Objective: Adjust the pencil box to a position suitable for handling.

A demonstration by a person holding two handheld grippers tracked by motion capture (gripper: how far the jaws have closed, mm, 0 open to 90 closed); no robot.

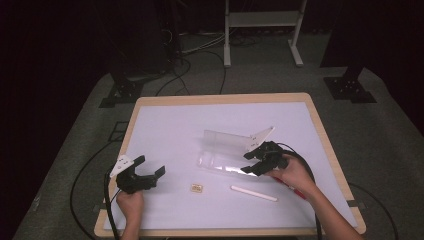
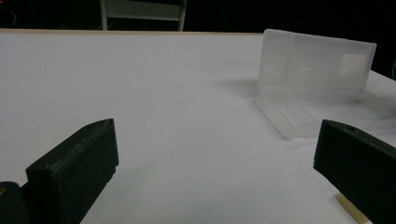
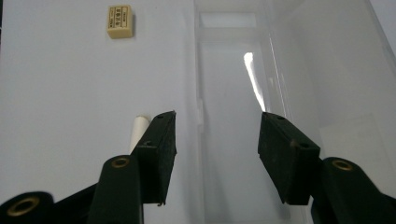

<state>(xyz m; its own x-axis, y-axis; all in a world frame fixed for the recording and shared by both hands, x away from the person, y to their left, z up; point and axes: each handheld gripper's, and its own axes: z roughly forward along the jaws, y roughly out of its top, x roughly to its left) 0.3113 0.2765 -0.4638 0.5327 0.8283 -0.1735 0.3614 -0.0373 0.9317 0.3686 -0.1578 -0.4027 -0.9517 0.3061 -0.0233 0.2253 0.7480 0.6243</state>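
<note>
A clear plastic case (image 1: 225, 147) lies open at mid-table, its lid standing upright and its tray flat in front. My right gripper (image 1: 250, 164) hovers at the tray's right end. In the right gripper view its jaws (image 3: 217, 121) stand open over the tray (image 3: 229, 84) with nothing between them. A small beige eraser (image 1: 196, 187) (image 3: 120, 21) and a white stick (image 1: 253, 193) (image 3: 138, 129) lie on the table near the front. At the front left, my left gripper (image 1: 151, 165) (image 2: 215, 158) is open and empty, low over the table and facing the case (image 2: 317, 70).
The white table top (image 1: 170, 125) has a wooden rim. A red object (image 1: 292, 190) pokes out under the right hand. Cables trail off both front corners. A white stand (image 1: 262, 30) and dark equipment bases sit on the floor beyond the far edge.
</note>
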